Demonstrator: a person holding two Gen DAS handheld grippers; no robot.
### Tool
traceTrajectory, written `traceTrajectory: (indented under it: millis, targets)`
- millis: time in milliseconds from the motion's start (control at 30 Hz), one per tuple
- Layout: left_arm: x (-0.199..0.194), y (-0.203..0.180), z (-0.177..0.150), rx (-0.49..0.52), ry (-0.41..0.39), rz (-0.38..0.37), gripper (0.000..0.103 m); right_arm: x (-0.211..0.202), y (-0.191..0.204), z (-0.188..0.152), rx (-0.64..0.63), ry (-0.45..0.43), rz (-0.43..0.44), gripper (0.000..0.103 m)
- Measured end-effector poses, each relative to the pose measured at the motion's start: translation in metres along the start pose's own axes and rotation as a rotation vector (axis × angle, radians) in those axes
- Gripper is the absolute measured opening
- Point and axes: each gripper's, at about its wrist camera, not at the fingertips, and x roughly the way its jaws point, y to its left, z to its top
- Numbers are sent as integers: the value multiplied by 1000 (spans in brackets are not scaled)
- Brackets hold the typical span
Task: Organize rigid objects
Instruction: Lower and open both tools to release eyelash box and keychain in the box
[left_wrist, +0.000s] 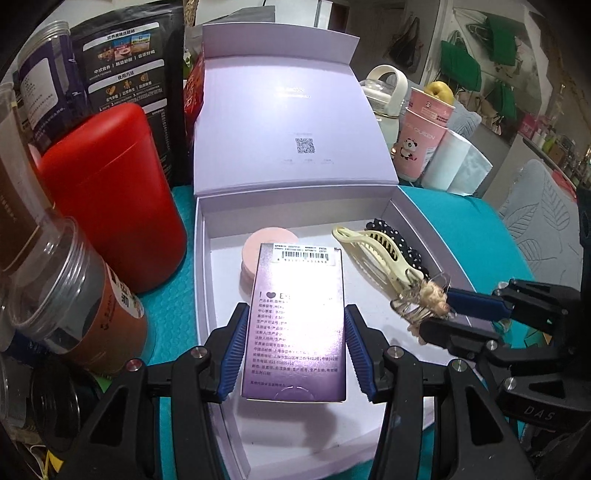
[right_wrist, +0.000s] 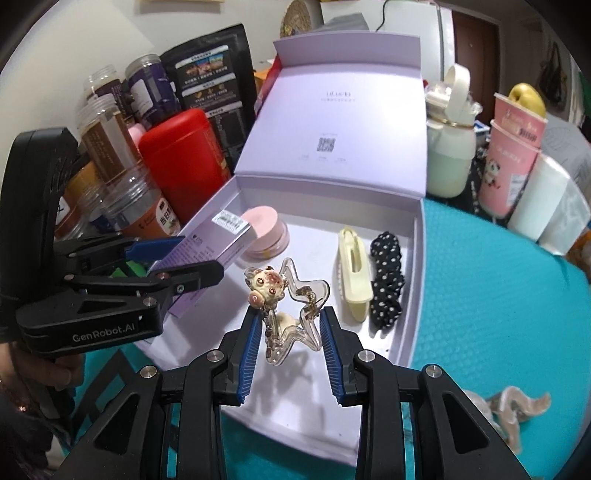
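- Nearest the left wrist camera, the left tongs (left_wrist: 293, 345) are clenched on a purple carton (left_wrist: 297, 325), blue pads pressed flat against its two long sides, holding it over the near part of the lilac gift box (left_wrist: 203, 277).
- Judging by look, the purple carton is light, stiff cardboard with a glossy skin; the side grip suits it, though a hard squeeze could dent the walls and the sheen may let it slip.
- Right tongs (right_wrist: 291, 354) grasp a clear hair claw (right_wrist: 295, 317) with a cream animal charm on top, held above the box floor toward 6 o'clock in the right wrist view.
- That claw is probably brittle plastic, light and smooth; its waved body is the place to hold, not the charm or teeth, which could snap.
- Inside the box, a pink round compact (right_wrist: 266, 230) sits at the far left corner, partly hidden behind the carton in the left view.
- Toward 1 o'clock of the claw, a cream hair clip (right_wrist: 354, 273) lies just beside a black polka-dot scrunchie (right_wrist: 386, 277), both along the right wall.
- Behind them the box's lid stands open and upright.
- On the teal table (right_wrist: 498, 295) at 5 o'clock, outside the box, lies another pale wavy clip (right_wrist: 513, 410), seemingly not yet packed.
- Left of the box stand a red canister (left_wrist: 110, 199) and clear jars (left_wrist: 74, 295); pink cups (left_wrist: 424, 129) stand at the far right.
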Motion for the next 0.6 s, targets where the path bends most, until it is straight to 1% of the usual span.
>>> traceTrajectory:
  millis: [300, 433, 600]
  targets:
    - [13, 7, 21, 7, -7, 13, 50, 10, -1, 8, -10, 10, -5, 32]
    - [19, 7, 33, 36, -16, 52, 50, 20, -4, 16, -15, 21, -10, 32]
    - [29, 9, 44, 41, -2, 28, 50, 33, -6, 25, -31, 34, -11, 32]
